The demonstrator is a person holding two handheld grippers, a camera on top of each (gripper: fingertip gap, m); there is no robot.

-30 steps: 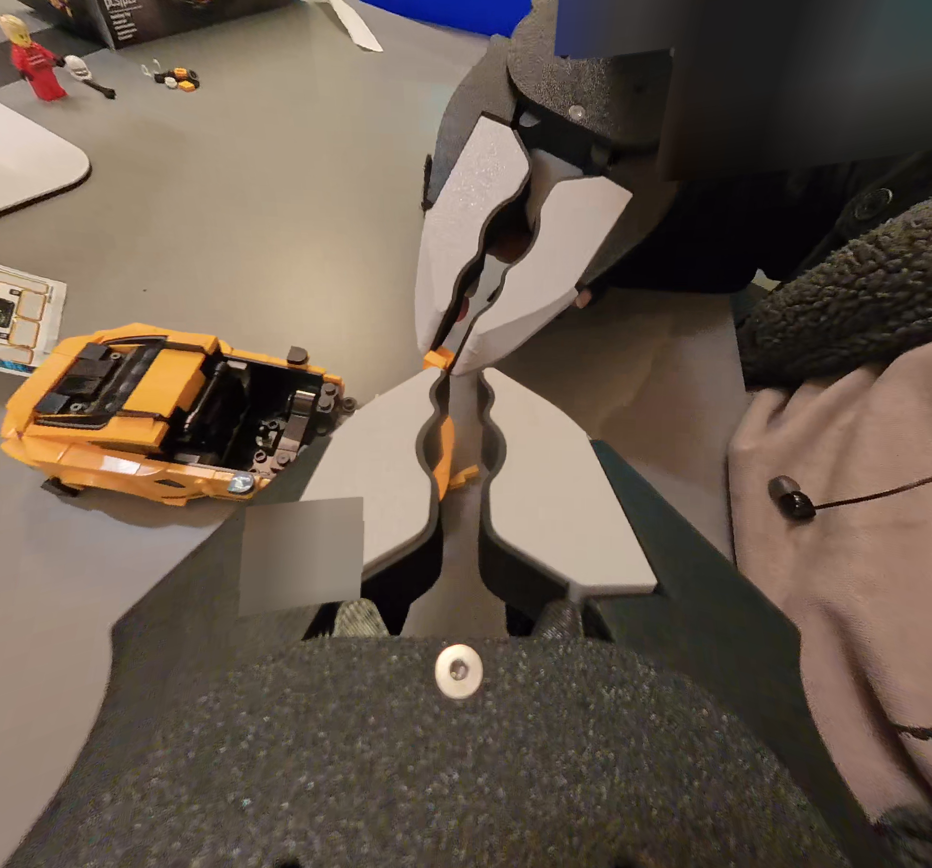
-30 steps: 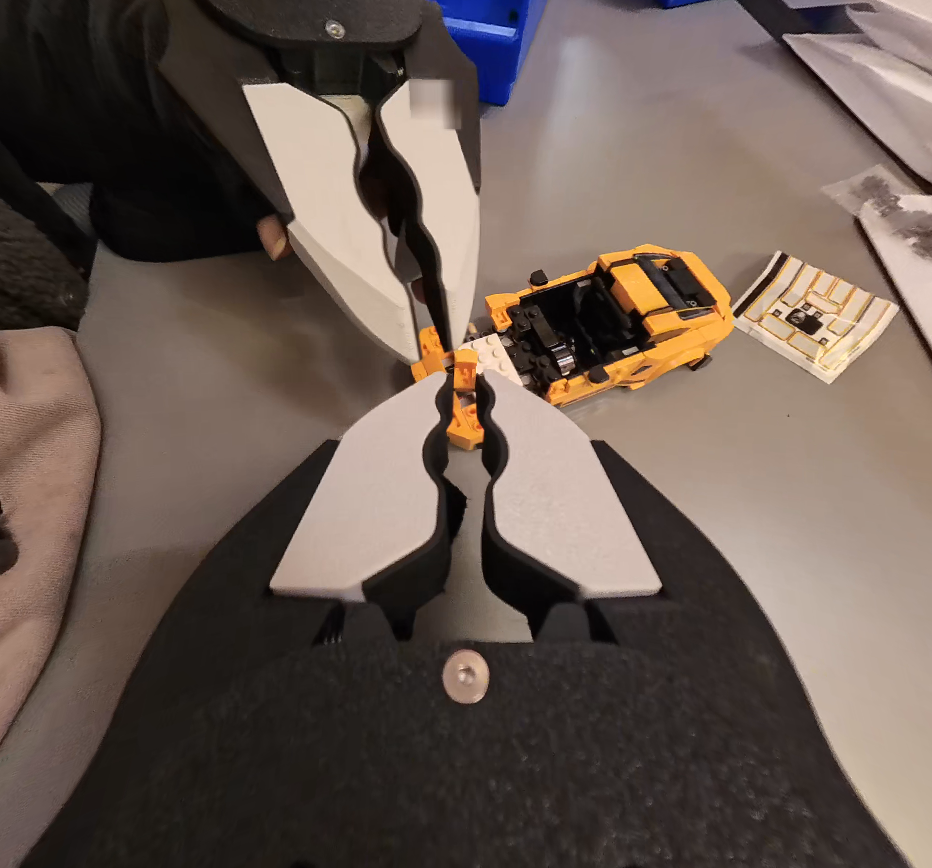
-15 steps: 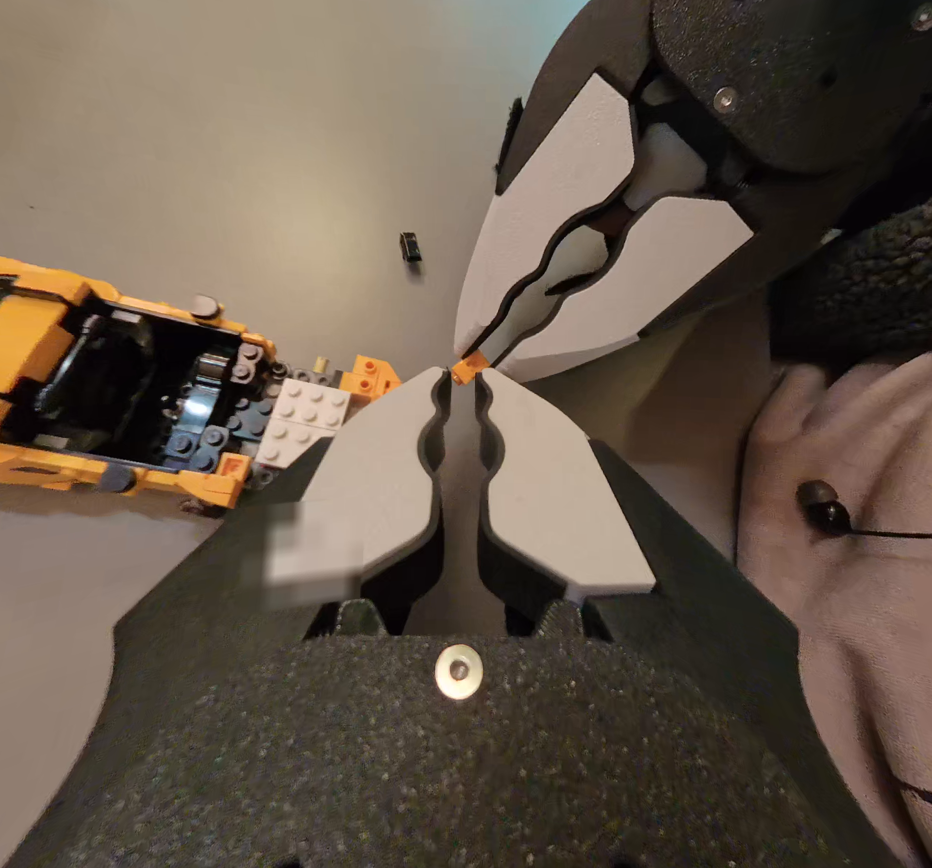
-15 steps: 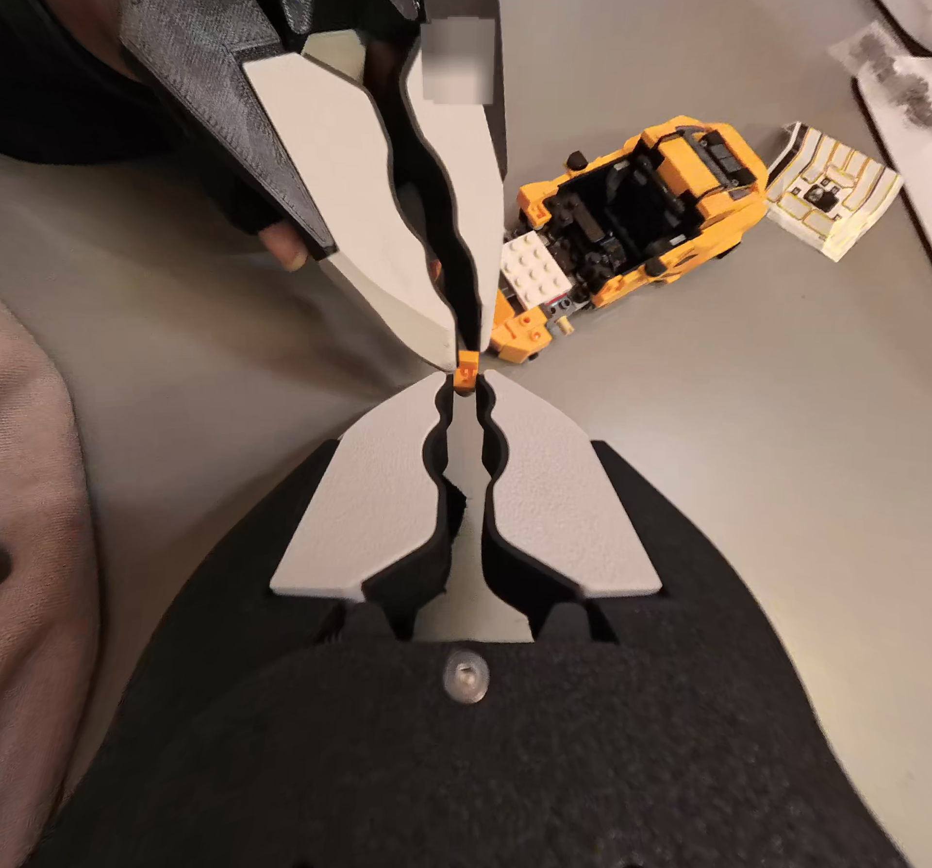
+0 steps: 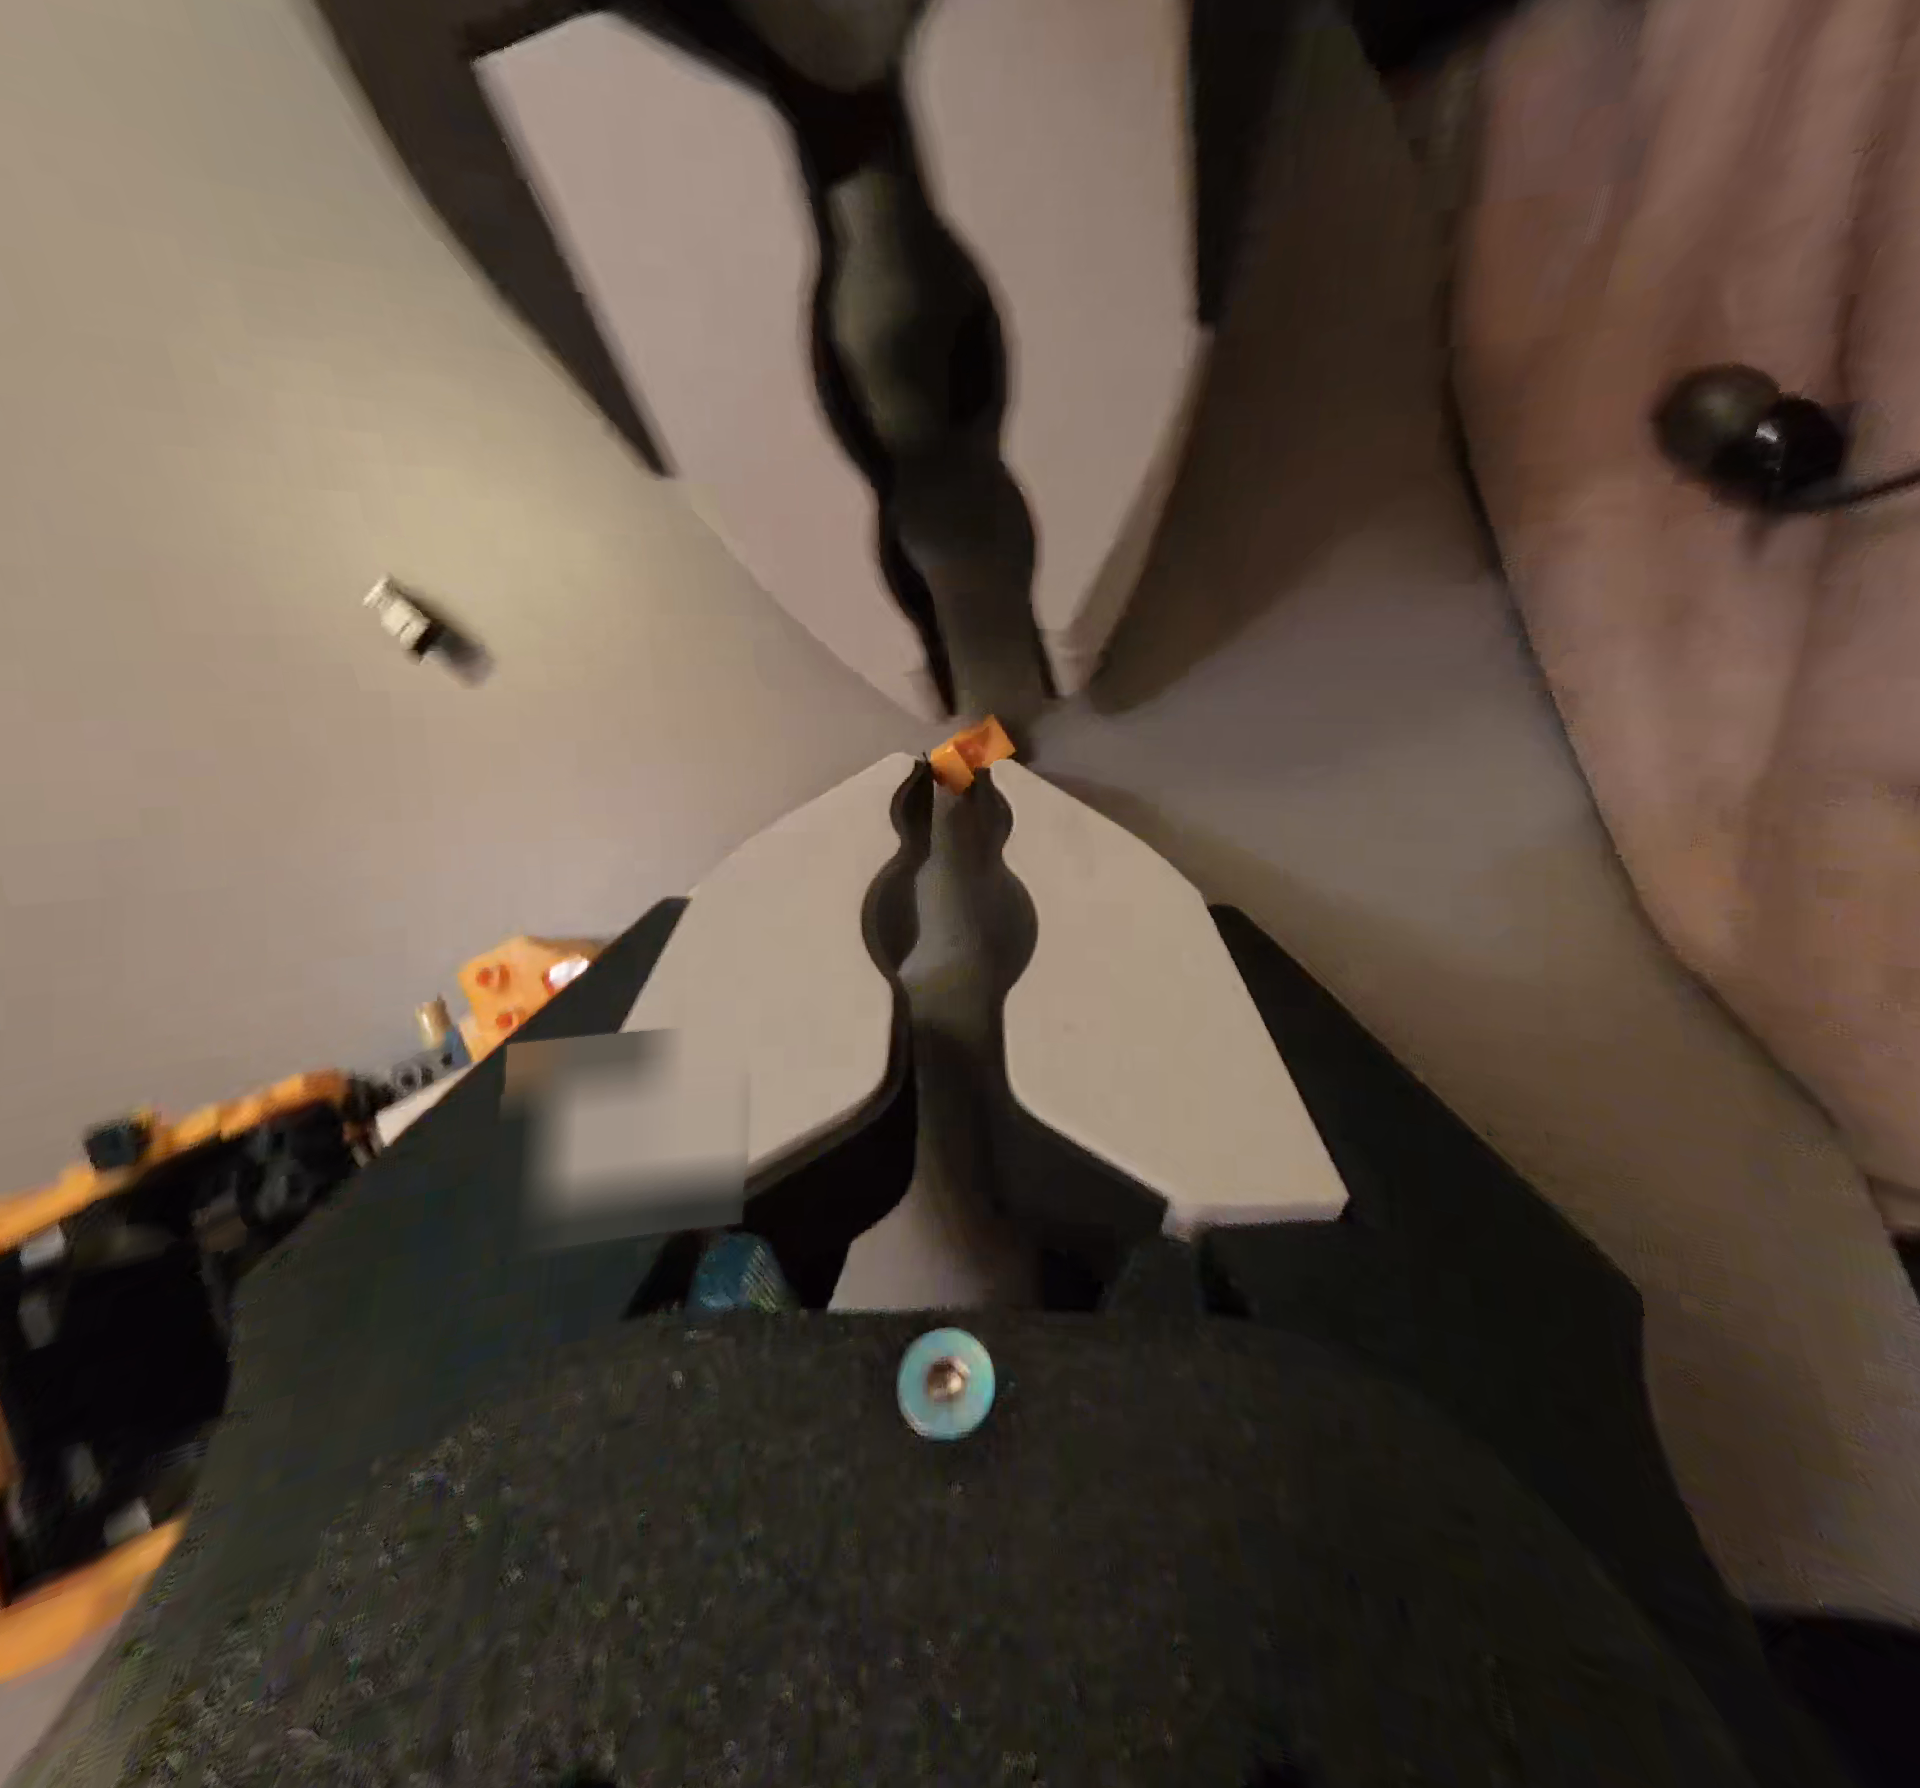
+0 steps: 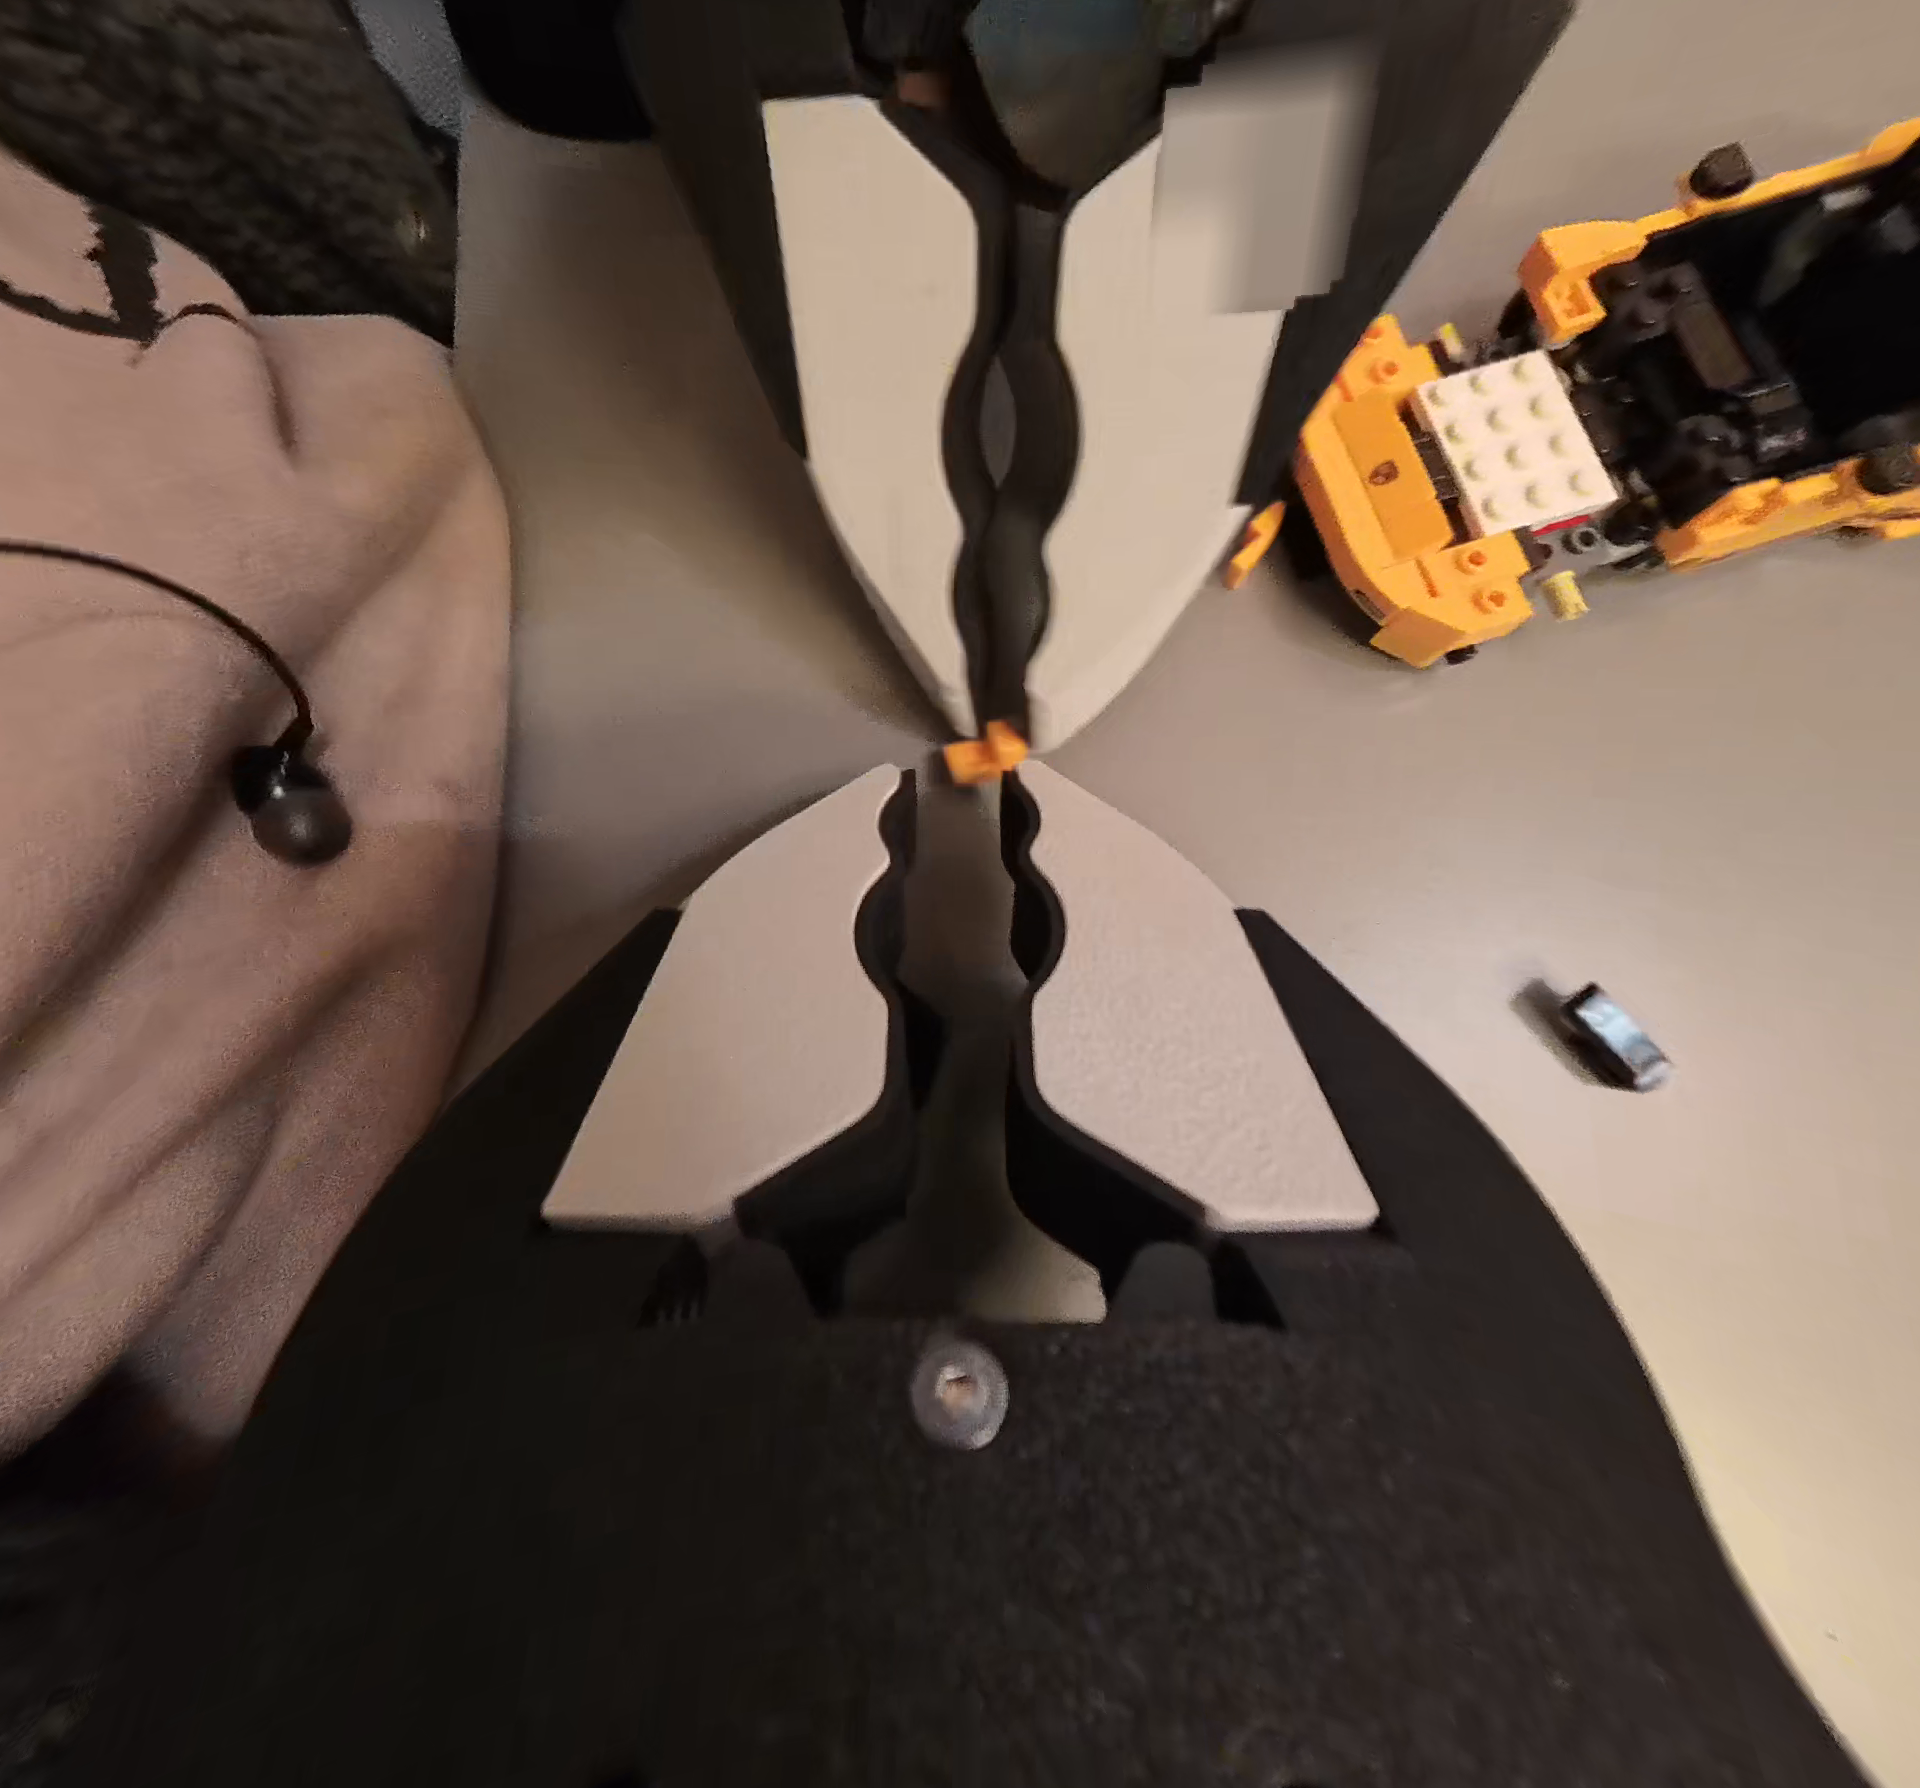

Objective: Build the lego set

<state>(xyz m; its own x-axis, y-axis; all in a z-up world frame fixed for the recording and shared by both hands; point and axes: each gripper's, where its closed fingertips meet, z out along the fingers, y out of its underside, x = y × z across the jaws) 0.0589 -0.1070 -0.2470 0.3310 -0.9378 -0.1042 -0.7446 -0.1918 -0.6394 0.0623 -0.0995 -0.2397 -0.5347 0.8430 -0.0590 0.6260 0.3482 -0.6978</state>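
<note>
Jaws of our left gripper (image 5: 956, 770) pinch the tiny orange lego piece (image 5: 971, 749) above the counter (image 6: 1558, 855), right gripper (image 6: 961, 782) slightly parted against it; we judge it light, stiff, slippery, best nipped on flat sides.

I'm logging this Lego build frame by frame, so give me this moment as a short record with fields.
scene: grey table, two handheld grippers meeting tip to tip
held piece: small orange piece, at both grippers' tips
left gripper: fingers narrowly apart; piece at its tips, grip unclear
right gripper: fingers narrowly apart, tips just below the piece
car: orange and black Lego car, partly built, white studded plate on top, apart from both grippers
loose part: small dark piece lying on the table
</note>
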